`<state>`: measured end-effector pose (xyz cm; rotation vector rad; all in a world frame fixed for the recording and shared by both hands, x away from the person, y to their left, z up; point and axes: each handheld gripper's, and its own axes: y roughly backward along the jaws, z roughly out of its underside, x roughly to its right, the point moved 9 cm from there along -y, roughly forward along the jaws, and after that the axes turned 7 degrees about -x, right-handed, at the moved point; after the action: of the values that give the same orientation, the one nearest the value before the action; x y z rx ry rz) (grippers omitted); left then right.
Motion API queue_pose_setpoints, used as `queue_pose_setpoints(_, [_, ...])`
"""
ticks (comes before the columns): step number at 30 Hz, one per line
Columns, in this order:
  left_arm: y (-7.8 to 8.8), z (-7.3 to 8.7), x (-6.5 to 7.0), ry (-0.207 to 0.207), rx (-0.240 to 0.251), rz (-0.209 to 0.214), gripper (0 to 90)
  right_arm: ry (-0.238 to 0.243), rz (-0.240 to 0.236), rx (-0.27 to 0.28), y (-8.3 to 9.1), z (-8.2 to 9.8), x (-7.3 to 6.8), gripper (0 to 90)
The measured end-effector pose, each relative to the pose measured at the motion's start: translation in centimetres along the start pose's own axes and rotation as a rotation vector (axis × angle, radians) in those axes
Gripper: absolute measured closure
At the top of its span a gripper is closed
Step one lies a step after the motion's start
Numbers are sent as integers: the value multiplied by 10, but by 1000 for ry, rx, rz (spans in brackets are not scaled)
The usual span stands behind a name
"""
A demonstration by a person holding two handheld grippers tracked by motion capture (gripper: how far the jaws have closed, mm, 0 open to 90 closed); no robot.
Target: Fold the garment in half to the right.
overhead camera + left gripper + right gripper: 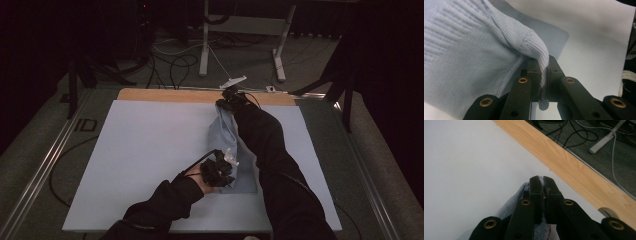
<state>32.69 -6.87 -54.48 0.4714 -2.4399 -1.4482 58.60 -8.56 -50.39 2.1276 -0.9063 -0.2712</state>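
One pale-blue knit garment (227,145), pinched at opposite ends by two claws: left claw (544,75) clenched on ribbed edge, right claw (542,185) likewise. Below, white table (150,150) with wooden far edge (170,95); beyond, dark room, floor cables (172,62).

**Materials and finish**

Garment (474,57) was pale blue knit cloth, fine ribbed texture, matt, with a coarser ribbed cuff (536,47) clamped in the left gripper (544,75). Gripper jaws were matt black plastic-looking bars with brass-coloured rivets. Right gripper (541,187) had the same finish, pinching the same knit. White sheet (150,150) on the table looked smooth, matt, paper-like. Table edge (564,157) was light wood grain, slight sheen. Floor (40,140) looked like rough grey carpet.
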Motion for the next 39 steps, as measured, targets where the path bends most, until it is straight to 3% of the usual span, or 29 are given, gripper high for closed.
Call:
queue_pose_setpoints(12, [-26,-10,0,38,0,15,861,-27,-47,-10,-18,20,8,865])
queue_pose_setpoints(14, [-30,-12,0,47,0,19,860,-29,-60,-31,-22,25,9,852])
queue_pose_setpoints(17, [-35,-13,0,55,-9,18,860,-57,-64,-37,-23,28,11,750])
queue_pose_setpoints(21, [-38,-15,1,44,-19,9,858,-47,-22,-37,-16,30,18,553])
queue_pose_setpoints(25, [-41,-18,3,44,-20,7,852,-74,0,-40,-5,31,28,386])
queue_pose_setpoints(26, [-41,-18,3,44,-20,7,851,-74,0,-40,-5,31,28,386])
queue_pose_setpoints(27, [-42,-19,4,45,-15,7,848,-113,3,-26,4,31,33,323])
queue_pose_setpoints(30, [-44,-21,7,44,-11,19,833,-137,1,-14,12,33,37,225])
queue_pose_setpoints(32, [-46,-22,11,51,-4,45,807,-144,-32,-6,17,35,34,159])
queue_pose_setpoints(36, [-52,-23,21,18,-23,88,714,-145,-59,2,22,40,30,127])
queue_pose_setpoints(39, [-53,-24,24,11,-25,94,671,-151,-56,6,24,43,29,127])
